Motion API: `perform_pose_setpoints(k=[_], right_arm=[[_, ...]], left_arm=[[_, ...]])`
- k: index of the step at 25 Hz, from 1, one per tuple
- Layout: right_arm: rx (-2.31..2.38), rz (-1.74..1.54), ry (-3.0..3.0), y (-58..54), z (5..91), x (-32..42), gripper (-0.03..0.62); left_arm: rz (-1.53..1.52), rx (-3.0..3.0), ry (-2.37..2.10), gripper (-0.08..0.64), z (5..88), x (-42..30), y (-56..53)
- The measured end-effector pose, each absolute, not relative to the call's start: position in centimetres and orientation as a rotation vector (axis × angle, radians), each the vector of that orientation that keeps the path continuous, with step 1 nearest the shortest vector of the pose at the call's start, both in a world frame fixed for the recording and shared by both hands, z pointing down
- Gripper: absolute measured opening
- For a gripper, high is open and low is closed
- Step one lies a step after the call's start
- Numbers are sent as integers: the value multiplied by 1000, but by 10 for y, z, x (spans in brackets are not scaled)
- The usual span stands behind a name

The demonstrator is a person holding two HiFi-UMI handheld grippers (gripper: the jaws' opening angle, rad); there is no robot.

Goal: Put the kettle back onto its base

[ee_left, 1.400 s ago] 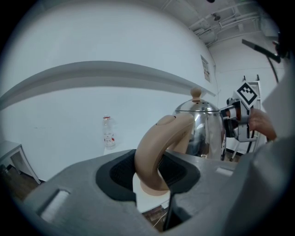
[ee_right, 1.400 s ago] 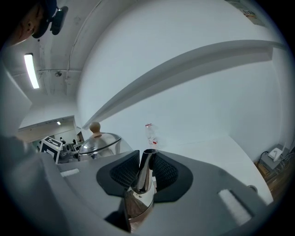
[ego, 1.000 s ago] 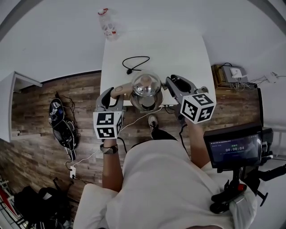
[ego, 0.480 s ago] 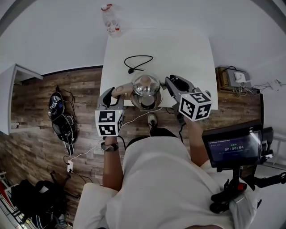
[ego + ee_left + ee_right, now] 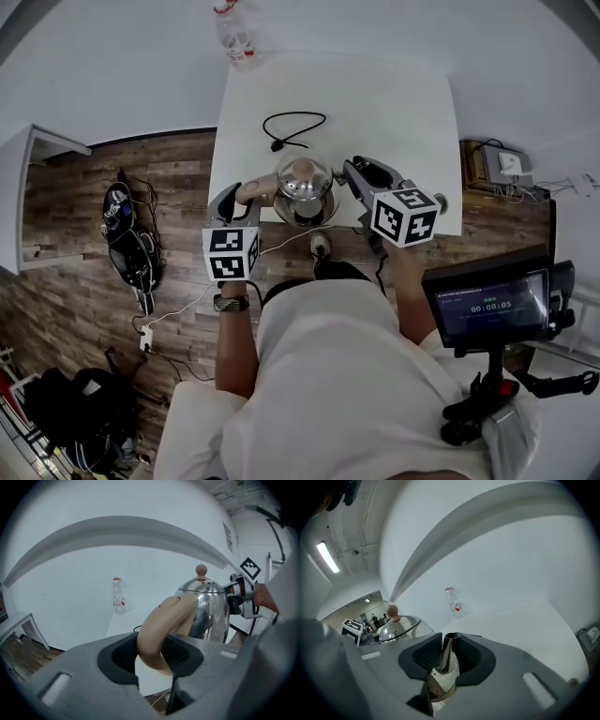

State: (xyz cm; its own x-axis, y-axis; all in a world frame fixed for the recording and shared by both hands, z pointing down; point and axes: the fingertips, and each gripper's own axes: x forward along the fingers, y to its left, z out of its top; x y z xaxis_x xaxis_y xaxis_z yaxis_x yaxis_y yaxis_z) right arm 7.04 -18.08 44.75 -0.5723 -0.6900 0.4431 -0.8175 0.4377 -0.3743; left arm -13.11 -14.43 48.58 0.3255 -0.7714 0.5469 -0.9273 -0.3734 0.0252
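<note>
A shiny steel kettle (image 5: pixel 303 180) with a wooden lid knob hangs over the near edge of the white table (image 5: pixel 394 103). My left gripper (image 5: pixel 242 194) is shut on its curved beige handle (image 5: pixel 157 630), which fills the gap between the pads. My right gripper (image 5: pixel 356 175) is shut on the steel spout (image 5: pixel 445 658). In the left gripper view the kettle body (image 5: pixel 211 606) stands upright beyond the handle. A dark round rim (image 5: pixel 302 218) shows just beneath the kettle; I cannot tell whether the kettle touches it.
A loose black cord (image 5: pixel 295 127) lies on the table behind the kettle. A plastic bottle (image 5: pixel 234 37) stands at the far left corner. A white cable drops from the table edge to the wooden floor. Bags (image 5: pixel 127 244) lie left; a screen on a stand (image 5: pixel 487 305) is right.
Both grippers, with the kettle between them, have sunk toward the table. The grips on the handle and the spout look the same.
</note>
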Motion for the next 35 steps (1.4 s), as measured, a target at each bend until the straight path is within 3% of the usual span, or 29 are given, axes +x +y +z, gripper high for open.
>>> perform_pose_setpoints(k=[8,15,35], right_arm=[[1270,855,-2443,-176,461,66,84],[1209,931,-2399,-242,517,56,83],[1195,959,-2337,-231,532,59,78]], left_arm=[[677,2239,-1519,150,498,-134,-135],[734,2166,-1507,150,550,-144,-193],[790,2141,-1466,150,567,-141,-182]])
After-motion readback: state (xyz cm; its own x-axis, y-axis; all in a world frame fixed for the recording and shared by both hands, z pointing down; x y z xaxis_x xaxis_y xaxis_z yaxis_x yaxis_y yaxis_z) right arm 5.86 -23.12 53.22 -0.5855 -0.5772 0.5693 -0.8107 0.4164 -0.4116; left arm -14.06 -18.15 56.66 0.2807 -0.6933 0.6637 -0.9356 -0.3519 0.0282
